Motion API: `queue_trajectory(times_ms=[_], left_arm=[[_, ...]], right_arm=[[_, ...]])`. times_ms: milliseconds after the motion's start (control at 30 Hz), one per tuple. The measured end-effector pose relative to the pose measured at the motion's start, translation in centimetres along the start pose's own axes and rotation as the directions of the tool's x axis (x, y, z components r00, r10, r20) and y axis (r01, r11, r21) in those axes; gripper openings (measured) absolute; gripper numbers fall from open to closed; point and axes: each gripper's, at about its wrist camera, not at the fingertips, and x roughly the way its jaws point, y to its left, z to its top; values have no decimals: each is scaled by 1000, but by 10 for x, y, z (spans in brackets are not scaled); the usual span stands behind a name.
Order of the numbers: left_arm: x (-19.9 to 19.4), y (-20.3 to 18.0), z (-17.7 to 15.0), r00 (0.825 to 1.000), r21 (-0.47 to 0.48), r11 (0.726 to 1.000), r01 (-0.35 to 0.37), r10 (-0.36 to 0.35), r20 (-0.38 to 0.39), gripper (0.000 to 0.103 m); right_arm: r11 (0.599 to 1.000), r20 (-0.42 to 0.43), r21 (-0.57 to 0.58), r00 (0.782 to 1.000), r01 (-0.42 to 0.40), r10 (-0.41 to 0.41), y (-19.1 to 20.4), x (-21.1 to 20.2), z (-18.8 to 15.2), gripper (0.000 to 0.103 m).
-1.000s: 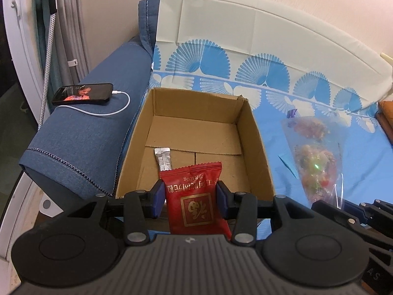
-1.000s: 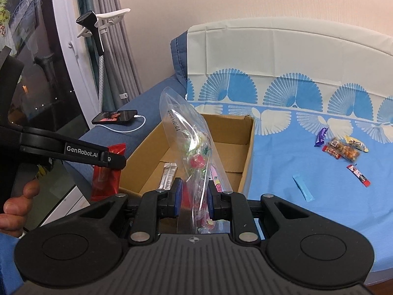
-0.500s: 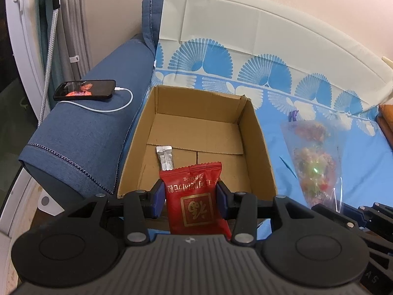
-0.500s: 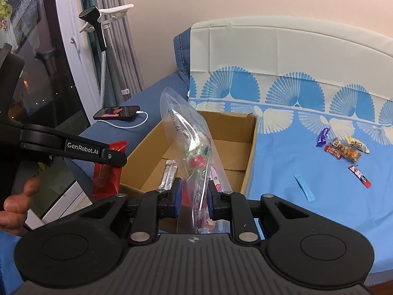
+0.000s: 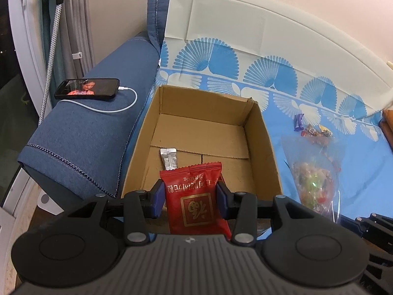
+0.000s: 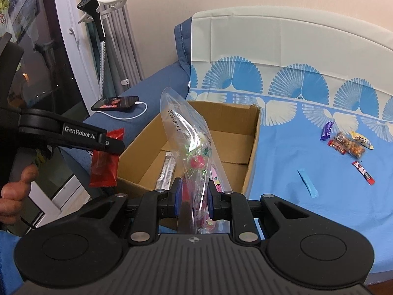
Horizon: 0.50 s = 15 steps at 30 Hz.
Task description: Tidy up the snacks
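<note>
- The red foil snack packet [image 5: 196,201], light, crinkly and slippery, is pinched at mid-body by the left claw [image 5: 189,198] at the near edge of the brown cardboard box [image 5: 260,147].
- The clear, floppy plastic bag of sweets [image 6: 194,157] sits clamped low in the nearly closed right claw [image 6: 192,196]; a grip nearer its filled part would likely steady it.

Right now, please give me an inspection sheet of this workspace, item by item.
Surface: blue patterned cloth over a sofa.
Job's things: cardboard box holding a silver sachet; loose snacks and a blue stick on the cloth.
Clutter: phone on the armrest.
Grippers: left gripper grips a red packet; right gripper grips a clear bag.
Cables: white charging cable plugged into the phone.
Surroundings: curtain, window, wall.
</note>
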Motion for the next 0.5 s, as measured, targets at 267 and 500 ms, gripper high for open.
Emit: queue_trajectory(times_ms=[267, 500], left_arm=[[7, 7, 9, 1000, -6, 1000, 4, -4, -5, 48], [21, 12, 21, 1000, -11, 1000, 4, -4, -9, 48]], right_arm=[[1000, -8, -1, 1000, 3, -3, 0, 9, 6, 22], [1000, -10, 3, 1000, 5, -5, -2, 22, 17, 22]])
